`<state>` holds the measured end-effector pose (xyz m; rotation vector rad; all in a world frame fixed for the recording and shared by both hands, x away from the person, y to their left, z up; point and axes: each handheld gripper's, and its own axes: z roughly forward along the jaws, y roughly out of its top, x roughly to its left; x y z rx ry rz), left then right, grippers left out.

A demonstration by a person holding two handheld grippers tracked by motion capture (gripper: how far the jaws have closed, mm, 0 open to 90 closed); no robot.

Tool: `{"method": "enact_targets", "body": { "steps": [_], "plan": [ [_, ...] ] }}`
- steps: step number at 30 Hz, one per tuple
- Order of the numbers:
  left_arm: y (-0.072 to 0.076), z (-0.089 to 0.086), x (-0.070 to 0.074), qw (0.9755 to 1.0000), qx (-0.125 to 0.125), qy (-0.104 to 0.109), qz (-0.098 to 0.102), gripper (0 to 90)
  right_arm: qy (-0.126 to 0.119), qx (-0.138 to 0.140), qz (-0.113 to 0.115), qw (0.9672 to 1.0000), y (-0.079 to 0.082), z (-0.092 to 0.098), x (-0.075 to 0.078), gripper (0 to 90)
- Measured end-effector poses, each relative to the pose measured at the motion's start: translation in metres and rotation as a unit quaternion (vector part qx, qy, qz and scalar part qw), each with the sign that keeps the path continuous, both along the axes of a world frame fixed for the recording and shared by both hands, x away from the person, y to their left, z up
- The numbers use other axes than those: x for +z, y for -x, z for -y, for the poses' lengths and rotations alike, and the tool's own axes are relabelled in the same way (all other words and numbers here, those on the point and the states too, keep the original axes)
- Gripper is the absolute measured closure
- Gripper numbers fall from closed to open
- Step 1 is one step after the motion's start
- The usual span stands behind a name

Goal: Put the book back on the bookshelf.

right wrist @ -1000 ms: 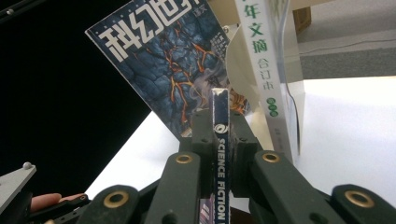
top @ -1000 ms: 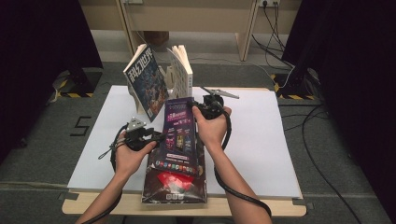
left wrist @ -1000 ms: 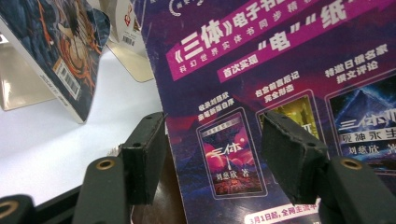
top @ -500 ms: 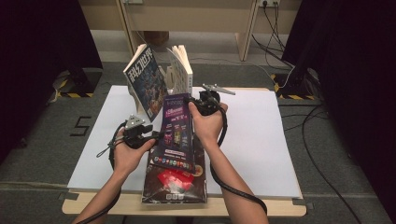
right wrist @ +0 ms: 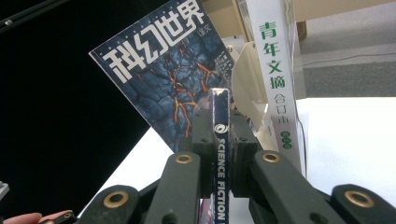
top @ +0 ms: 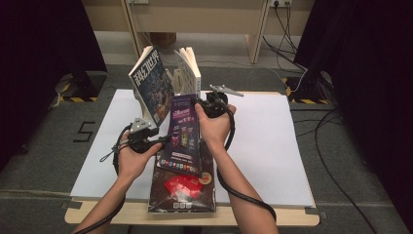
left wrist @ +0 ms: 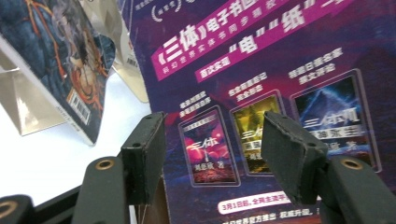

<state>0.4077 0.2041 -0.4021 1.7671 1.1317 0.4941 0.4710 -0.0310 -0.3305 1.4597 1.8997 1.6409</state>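
**Purple magazine clamped by its spine, raised off the stack**

The purple magazine [top: 182, 134] is lifted at its far end, its near end resting on the dark magazine [top: 182, 190] that lies flat at the table's near edge. The right gripper [top: 210, 105] pinches the purple magazine's spine at the far end; in the right gripper view the jaws are narrow and pressed against both sides of the spine [right wrist: 219, 154], which reads "SCIENCE FICTION". The left gripper [top: 163, 140] sits at the magazine's left edge, about halfway along. In the left gripper view its jaws stand wide, the magazine's back cover [left wrist: 261, 93] lying just beyond the pads, which do not press on it.

Beyond the right gripper stands a book rack [top: 182, 90] on the white table [top: 272, 141]. A blue-covered magazine [top: 151, 83] leans in it to the left of the held spine, and a thick white-spined volume [right wrist: 275, 74] stands upright to its right.
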Motion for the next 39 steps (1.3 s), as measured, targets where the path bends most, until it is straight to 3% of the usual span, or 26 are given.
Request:
{"method": "enact_targets", "body": {
  "steps": [21, 27, 39],
  "plan": [
    [-0.005, 0.022, 0.02, 0.9995, -0.026, 0.014, 0.012, 39.8, 0.0, -0.008, 0.012, 0.9999, -0.007, -0.009, 0.008, 84.6],
    [-0.006, 0.03, 0.027, 0.9988, -0.033, 0.019, 0.03, 39.0, 0.003, -0.01, 0.015, 0.9998, -0.009, -0.013, 0.009, 84.6],
    [-0.009, 0.042, 0.037, 0.9981, -0.045, 0.027, 0.033, 37.4, 0.005, -0.013, 0.019, 0.9997, -0.012, -0.02, 0.011, 84.6]
  ]
}}
